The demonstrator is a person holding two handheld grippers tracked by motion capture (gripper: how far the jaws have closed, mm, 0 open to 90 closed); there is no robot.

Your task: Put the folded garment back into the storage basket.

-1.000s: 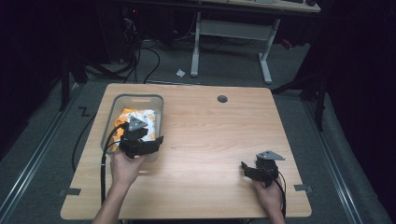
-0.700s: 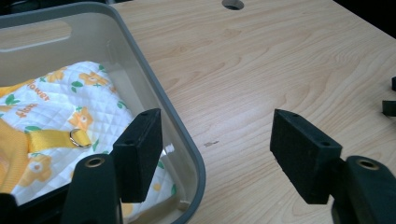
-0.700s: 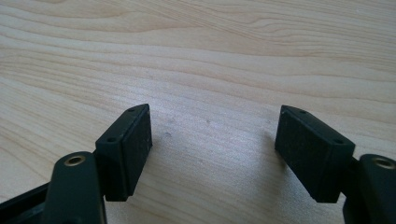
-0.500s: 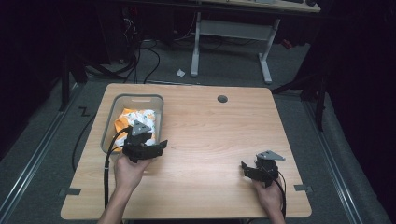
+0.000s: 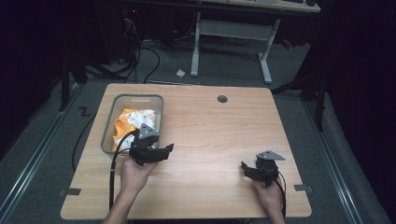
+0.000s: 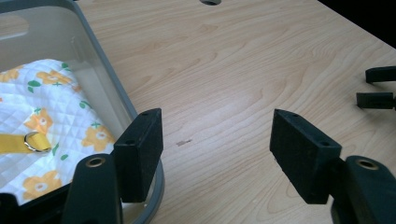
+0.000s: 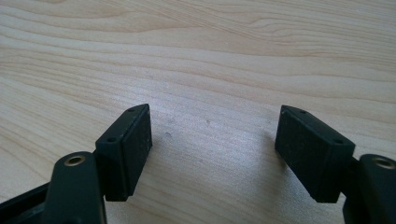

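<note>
A grey plastic bin [image 5: 133, 98] stands at the table's left side. In it lies a white quilted cloth [image 5: 135, 119] with orange flowers. In the left gripper view the cloth [image 6: 51, 116] carries a yellow strap with a metal ring [image 6: 32, 141]. My left gripper [image 5: 167, 150] hovers at the bin's near right corner, open and holding nothing. One of its jaws is over the bin's rim [image 6: 100, 88] and the other over bare wood. My right gripper [image 5: 243, 167] rests low near the front right of the table, open, with nothing between its jaws [image 7: 212, 144].
The wooden table [image 5: 210, 135] has a round cable hole [image 5: 222, 99] at the back. A black cable [image 5: 112, 170] trails from the left gripper toward the front edge. The right gripper's jaws [image 6: 378, 86] show at the far right of the left gripper view.
The left gripper has drifted slightly to the right and toward the person, off the bin's corner. The right gripper has stayed where it was.
</note>
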